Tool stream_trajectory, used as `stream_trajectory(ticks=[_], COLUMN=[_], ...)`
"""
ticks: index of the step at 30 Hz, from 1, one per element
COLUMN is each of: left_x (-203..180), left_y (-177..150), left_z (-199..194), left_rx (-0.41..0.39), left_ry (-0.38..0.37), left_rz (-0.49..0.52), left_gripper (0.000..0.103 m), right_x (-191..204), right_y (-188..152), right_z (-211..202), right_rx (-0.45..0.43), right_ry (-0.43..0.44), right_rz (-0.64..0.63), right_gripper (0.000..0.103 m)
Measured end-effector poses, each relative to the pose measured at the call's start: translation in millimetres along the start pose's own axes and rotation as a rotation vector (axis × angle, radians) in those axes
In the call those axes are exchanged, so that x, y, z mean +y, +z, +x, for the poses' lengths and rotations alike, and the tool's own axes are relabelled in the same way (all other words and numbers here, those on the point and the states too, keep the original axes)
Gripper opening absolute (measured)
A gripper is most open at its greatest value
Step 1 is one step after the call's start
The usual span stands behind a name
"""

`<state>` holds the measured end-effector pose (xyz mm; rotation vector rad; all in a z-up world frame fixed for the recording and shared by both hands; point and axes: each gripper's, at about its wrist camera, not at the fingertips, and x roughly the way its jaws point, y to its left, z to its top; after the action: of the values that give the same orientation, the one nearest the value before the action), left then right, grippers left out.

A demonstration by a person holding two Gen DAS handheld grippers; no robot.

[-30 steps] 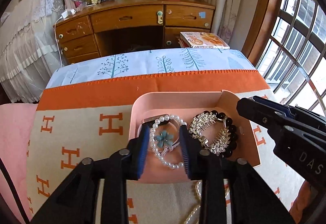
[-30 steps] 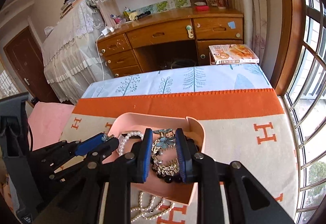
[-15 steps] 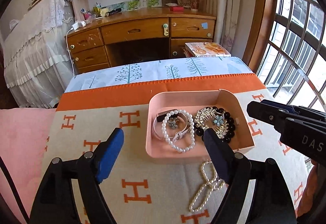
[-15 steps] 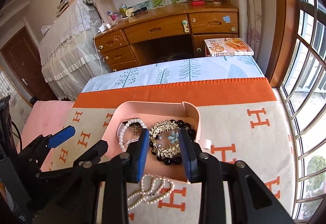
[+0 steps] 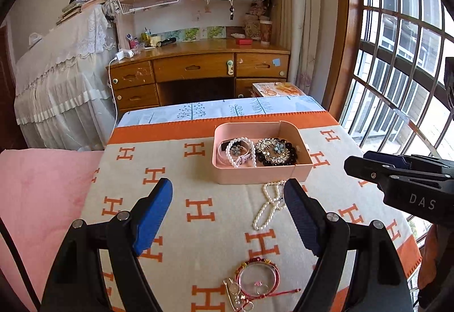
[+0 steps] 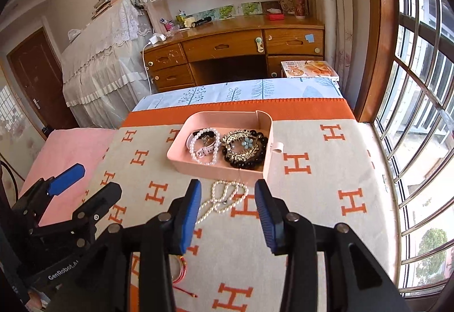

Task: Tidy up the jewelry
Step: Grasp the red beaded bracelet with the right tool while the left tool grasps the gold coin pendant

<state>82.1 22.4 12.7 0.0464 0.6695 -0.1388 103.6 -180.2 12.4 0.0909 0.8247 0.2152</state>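
i see a pale pink tray point(image 5: 256, 178) on a beige blanket point(image 5: 198, 229) patterned with orange h letters. white pearl necklace point(image 5: 268, 205), black bead bracelet point(image 6: 246, 163), red string bracelet point(image 5: 256, 273), blue finger pads point(image 6: 189, 217).

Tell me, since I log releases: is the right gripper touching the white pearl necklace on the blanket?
Apart. The right wrist view shows the right gripper open, raised above the white pearl necklace, blanket visible between.
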Motion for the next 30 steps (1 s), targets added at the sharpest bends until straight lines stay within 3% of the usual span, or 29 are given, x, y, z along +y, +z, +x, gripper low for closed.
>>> stream_trajectory(ticks=[13,20,24,30], left_x=[13,15,20,34], left_y=[-62,-94,-112,-132], left_z=[-60,-67,-47,-7], left_rx=[0.013,-0.004,0.086,0.225], left_ry=[-0.021,-0.007,-0.056,-0.012], left_rz=[-0.002,0.075,0.092,0.063], left_gripper=[0.084,0.100,0.100,0.100], right_x=[27,29,27,37], right_y=[-64,-77,-84,-94], right_z=[-50,-19,13,64], right_rx=[-0.079,0.046,0.138,0.250], right_ry=[0.008,0.012,0.106,0.154], right_rz=[-0.005,-0.042,-0.048,-0.115], right_gripper=[0.040,0.039,0.039,0.039])
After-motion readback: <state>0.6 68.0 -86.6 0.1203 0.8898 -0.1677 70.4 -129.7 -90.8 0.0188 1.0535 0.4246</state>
